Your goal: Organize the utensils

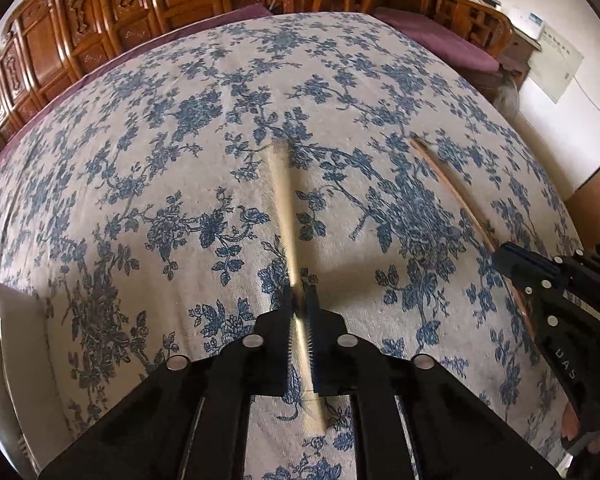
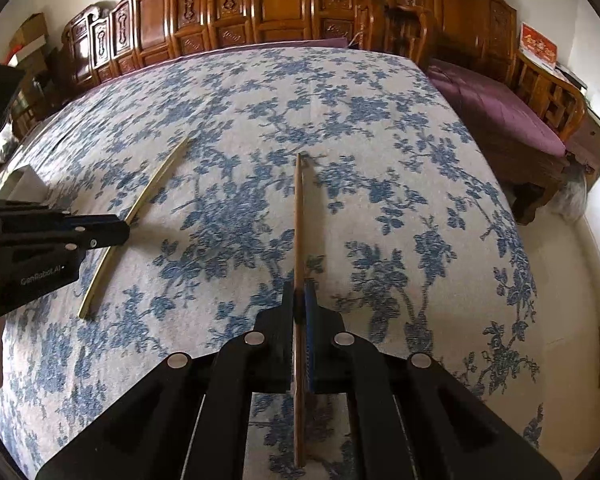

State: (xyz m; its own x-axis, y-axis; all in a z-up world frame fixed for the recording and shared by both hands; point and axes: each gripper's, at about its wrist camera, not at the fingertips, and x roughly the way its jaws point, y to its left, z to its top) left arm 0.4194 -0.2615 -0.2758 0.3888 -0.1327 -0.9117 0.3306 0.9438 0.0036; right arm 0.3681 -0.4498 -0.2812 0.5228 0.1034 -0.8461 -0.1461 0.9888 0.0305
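With no holder for them in sight, a pale chopstick (image 1: 285,216) is clamped in the closed left gripper (image 1: 299,300) and a brown chopstick (image 2: 298,220) in the closed right gripper (image 2: 299,296), both over the floral cloth (image 2: 380,200), beyond which carved wooden furniture (image 2: 268,4) is seen, so sorting is judged barely begun.

Floral tablecloth (image 2: 260,92) bare beyond the two chopsticks, open passage there. Carved wooden cabinets (image 2: 228,12) wall off its far edge; purple-cushioned bench (image 2: 500,108) flanks its right.
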